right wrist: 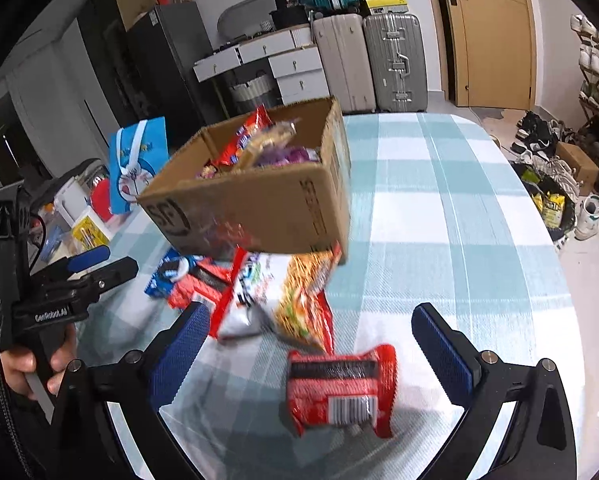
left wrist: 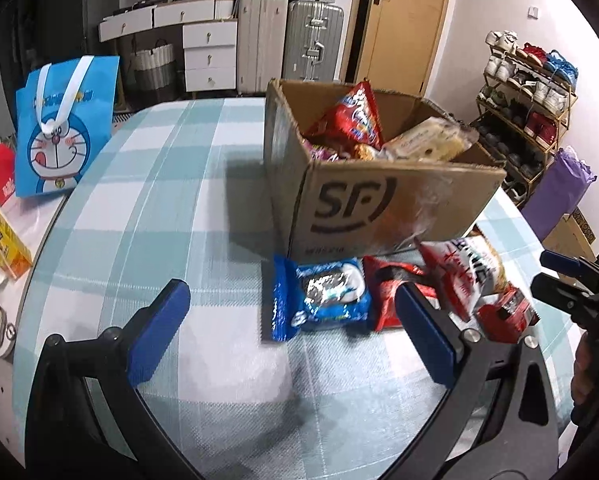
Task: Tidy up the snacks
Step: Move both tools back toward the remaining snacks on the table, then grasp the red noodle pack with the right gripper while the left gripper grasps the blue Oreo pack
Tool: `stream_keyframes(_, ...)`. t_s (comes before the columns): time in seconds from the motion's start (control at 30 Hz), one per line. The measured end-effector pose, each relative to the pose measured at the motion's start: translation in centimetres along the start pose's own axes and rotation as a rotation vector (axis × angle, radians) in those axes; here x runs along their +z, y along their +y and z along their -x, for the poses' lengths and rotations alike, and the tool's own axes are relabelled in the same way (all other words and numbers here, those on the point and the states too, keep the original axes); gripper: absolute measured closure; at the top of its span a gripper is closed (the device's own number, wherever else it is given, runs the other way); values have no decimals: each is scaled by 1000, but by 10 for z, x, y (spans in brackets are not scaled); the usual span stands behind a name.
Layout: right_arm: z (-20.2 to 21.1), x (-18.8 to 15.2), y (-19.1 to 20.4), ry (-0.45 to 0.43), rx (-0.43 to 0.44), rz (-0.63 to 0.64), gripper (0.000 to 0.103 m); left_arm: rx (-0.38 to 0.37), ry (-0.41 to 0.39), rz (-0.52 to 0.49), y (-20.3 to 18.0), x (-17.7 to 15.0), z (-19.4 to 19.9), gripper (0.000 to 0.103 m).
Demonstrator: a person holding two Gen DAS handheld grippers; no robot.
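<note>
- The brown corrugated cardboard box with a printed logo [left wrist: 379, 196] stands on the worktop, upper centre of the left wrist view, already part filled: a red crinkly snack bag [left wrist: 353, 118] and a pale wrapped pastry pack [left wrist: 429, 140] stick up above its rim.
- Several packets lie loose on the cloth just in front of the box: a blue foil cookie pack [left wrist: 319, 300], a red-and-black wrapper [left wrist: 391, 292] beside it, a white-and-red noodle bag [right wrist: 247, 300], an orange noodle bag [right wrist: 305, 304], and a red packet with a barcode [right wrist: 339, 390] nearest the camera in the lower centre of the right wrist view.
- Judged from this, the sorting is partway: some snacks are boxed, at least five are left outside.
- The right tool [right wrist: 311, 342] has its blue pads spread wide and holds nothing; the barcode packet lies just below and between them.
- The left tool [left wrist: 287, 328] is likewise spread and empty, lower centre, with the cookie pack between its fingers further on.
- The green-and-white checked cloth of the worktop [left wrist: 147, 184] carries everything.
- Hidden or unclear: the lower box contents cannot be seen, and motion blur smears the packet labels.
</note>
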State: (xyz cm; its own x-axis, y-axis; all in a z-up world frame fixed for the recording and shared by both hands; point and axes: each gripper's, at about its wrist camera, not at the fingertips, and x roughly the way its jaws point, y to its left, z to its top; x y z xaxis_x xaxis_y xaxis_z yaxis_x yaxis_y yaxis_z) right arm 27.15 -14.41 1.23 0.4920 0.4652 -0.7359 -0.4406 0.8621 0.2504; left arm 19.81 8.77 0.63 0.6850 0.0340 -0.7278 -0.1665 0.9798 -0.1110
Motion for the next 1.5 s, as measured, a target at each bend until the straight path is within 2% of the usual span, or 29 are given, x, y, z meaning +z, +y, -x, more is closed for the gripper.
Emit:
stream_keyframes(0.47,-13,-32,-13,104,-34,4,1,-5,56,5,0,-17,-14,1)
stream_keyframes(0.67,-24,-45,-10,159,-98,47,1,9,82,15,1,-16,-27,1)
stream_keyframes(0.93,-25,-48,-15,147,-77,32,1,7,118,22,4,-12,-50,1)
stream_keyframes(1.2,-21,-48,-19,139,-84,19,1,-25,141,9,-2,-5,-69,1)
stream_keyframes(1.37,-21,-47,-19,141,-91,25,1,2,160,2,-5,-2,-79,1)
stream_keyframes(1.5,-21,-48,-18,143,-97,35,1,-5,162,19,-1,-2,-82,1)
